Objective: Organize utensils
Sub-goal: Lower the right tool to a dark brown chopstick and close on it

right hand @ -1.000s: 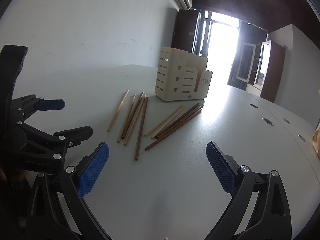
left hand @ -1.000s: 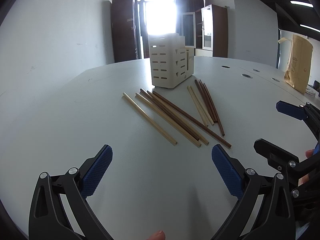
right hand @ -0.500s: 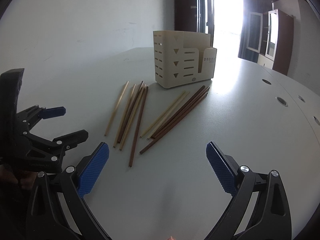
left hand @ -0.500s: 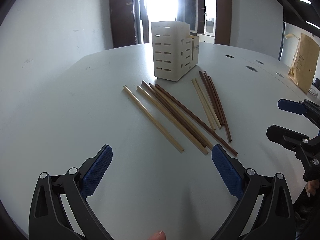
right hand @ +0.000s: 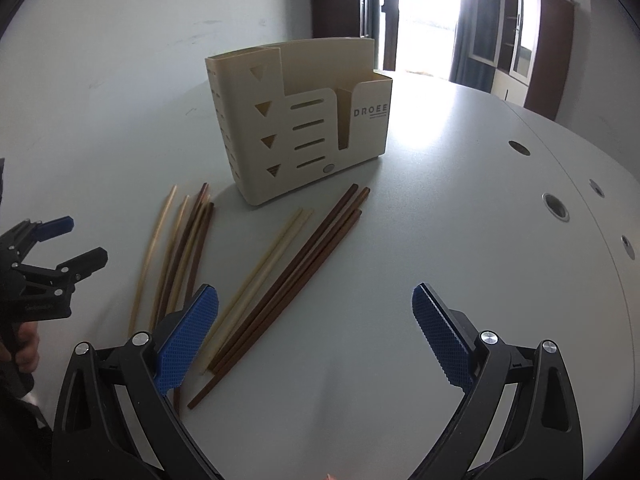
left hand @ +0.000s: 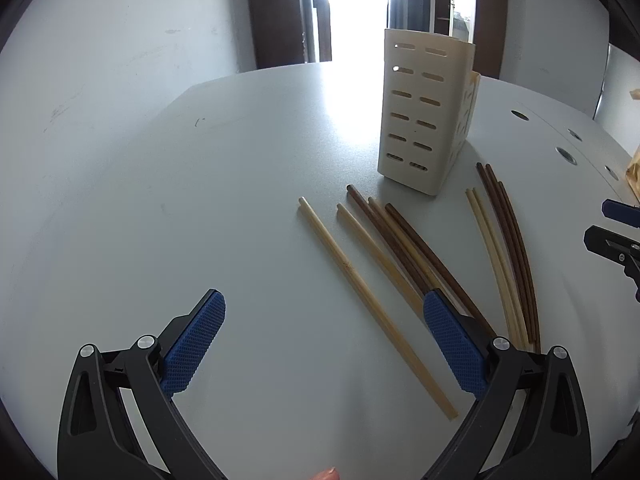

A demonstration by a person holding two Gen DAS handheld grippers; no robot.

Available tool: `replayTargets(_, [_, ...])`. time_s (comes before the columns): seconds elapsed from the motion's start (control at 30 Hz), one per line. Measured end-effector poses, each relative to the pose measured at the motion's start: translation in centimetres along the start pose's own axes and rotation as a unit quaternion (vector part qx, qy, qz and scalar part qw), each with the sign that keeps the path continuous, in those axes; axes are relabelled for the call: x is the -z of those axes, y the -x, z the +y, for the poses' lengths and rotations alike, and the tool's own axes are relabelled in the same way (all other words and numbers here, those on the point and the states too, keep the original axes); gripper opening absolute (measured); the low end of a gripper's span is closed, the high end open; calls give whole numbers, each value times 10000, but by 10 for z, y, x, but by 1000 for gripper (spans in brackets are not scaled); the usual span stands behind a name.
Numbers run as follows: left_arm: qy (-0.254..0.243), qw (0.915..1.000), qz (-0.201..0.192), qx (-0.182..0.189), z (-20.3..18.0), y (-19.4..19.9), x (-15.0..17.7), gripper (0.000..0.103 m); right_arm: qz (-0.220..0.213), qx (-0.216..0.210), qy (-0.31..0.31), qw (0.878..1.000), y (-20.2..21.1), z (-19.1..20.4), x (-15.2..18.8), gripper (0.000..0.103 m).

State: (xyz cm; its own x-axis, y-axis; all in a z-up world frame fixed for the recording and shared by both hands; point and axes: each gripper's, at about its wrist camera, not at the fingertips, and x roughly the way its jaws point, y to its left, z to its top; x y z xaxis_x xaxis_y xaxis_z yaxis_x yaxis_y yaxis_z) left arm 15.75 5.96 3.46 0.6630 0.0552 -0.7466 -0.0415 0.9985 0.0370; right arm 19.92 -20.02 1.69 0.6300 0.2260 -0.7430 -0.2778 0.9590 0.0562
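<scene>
A cream slotted utensil holder [left hand: 424, 120] [right hand: 304, 120] stands upright on the white table [left hand: 200, 220]. Several light and dark wooden chopsticks lie loose in front of it in two groups: a left group [left hand: 384, 264] [right hand: 180, 248] and a right group [left hand: 506, 252] [right hand: 288, 276]. My left gripper [left hand: 324, 344] is open and empty, low over the table, with a light chopstick [left hand: 372, 300] passing between its fingers. My right gripper [right hand: 316, 332] is open and empty, just above the near ends of the right group. Each gripper shows at the edge of the other's view.
Round cable holes [right hand: 555, 206] dot the table's right side. A brown paper bag [left hand: 634, 168] sits at the far right edge. Cabinets and a bright doorway [right hand: 424, 16] stand behind the table.
Both grippers have moved forward and down toward the chopsticks and holder, which now look larger and nearer. Both stayed open.
</scene>
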Motion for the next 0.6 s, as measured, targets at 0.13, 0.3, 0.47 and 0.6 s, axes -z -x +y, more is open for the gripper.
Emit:
replayTargets(0.13, [452,9983,362,49,21,-26,-20,97,85,183,-92,9998,-25,-16,-22,99])
replayTargets(0.3, [458,9978,447,-150,33,-47,-41,97,515,219,-285,9980,-58,-34,-34,99])
replayTargets(0.47, [385,9968,666,-223,34,-68,-49,97,782,325,-470,9953,-88,-46,-44,99])
replayTargets(0.6, [382,9960,769,-229,32,-77,-48,97,921,573,-513,9928,-107,-48,-51,98])
